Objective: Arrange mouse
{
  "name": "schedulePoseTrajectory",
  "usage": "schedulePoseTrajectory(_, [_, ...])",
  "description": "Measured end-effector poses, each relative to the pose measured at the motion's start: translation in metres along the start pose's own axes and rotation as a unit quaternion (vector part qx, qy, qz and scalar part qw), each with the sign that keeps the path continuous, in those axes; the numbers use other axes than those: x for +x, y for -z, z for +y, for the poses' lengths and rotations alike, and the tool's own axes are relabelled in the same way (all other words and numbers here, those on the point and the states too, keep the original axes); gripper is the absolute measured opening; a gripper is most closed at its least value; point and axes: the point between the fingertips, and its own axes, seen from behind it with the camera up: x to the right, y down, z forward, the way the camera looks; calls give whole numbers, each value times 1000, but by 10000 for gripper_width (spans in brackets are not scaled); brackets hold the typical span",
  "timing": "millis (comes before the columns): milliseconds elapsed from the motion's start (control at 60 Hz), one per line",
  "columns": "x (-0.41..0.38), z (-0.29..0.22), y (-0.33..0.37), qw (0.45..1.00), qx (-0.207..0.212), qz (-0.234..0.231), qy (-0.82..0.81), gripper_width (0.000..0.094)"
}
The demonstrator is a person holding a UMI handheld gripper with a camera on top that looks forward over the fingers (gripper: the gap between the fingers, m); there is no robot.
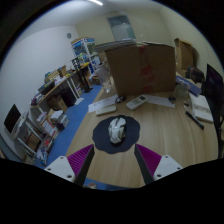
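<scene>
Currently: Mouse Centred on Round Mat, Claw Apart

Currently the mouse (117,129), a pale, rounded, smooth-shelled unit, sits on a dark circular mat (103,138) laid on the light wood-grain table (175,135). The gripper (113,160) holds its purple-padded fingers (81,158) spread apart, empty, just short of the mat. Beyond the mat stands a brown cardboard box (142,68).

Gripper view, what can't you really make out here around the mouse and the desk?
- Mouse on its round dark mat: too small to tell buttons or a cable.
- Tongs, open: only the tips show; the rest is cut off below.
- Shelves beyond the desk: contents too small and cluttered to name.
- Behind the cardboard box: hidden by it.
</scene>
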Motion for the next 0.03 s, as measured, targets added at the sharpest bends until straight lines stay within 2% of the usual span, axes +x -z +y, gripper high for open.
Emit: schedulePoseTrajectory(33, [4,4,10,1000,-2,-1,-4,833])
